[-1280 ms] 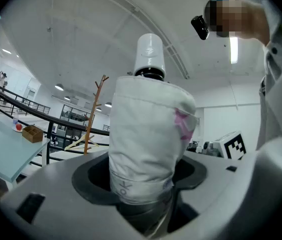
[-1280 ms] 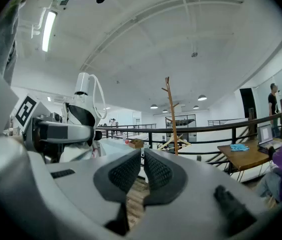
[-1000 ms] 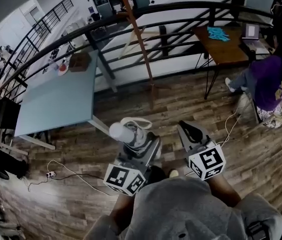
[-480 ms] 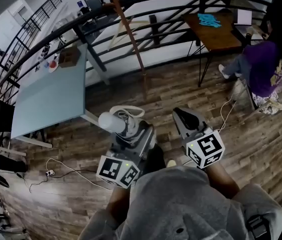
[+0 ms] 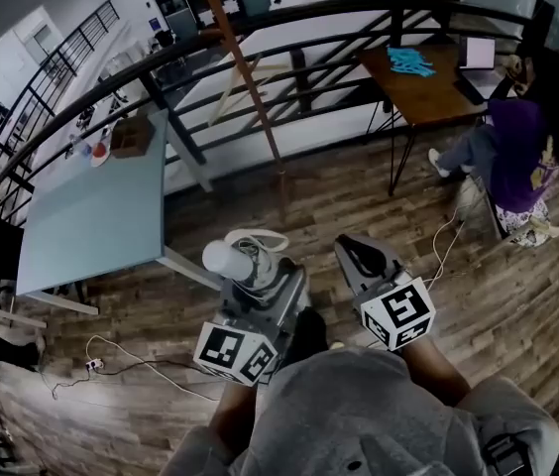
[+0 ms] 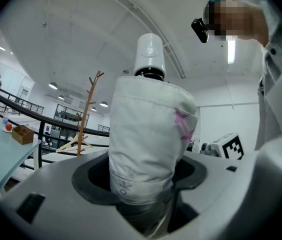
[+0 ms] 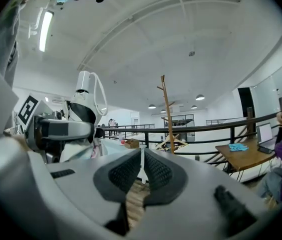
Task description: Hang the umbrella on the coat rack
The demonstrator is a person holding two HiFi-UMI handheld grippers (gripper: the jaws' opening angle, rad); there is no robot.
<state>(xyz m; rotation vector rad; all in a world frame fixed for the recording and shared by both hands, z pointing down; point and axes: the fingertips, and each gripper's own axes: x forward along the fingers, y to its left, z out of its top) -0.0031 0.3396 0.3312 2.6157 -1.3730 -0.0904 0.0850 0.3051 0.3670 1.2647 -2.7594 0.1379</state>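
Folded white umbrella (image 6: 148, 134), pink-flecked, stands upright clamped in the left tool (image 5: 264, 290).

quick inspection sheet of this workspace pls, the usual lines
surface: wooden floor
job's things: umbrella folded, upright in the left gripper; coat rack ahead by the railing, not yet reached
clutter: box on the pale table; laptop on the wooden desk
grippers: left gripper fingers shut on umbrella; right gripper fingers together, empty
cables: white cable on floor at left; second cable near the desk
surroundings: black railing; seated person at right
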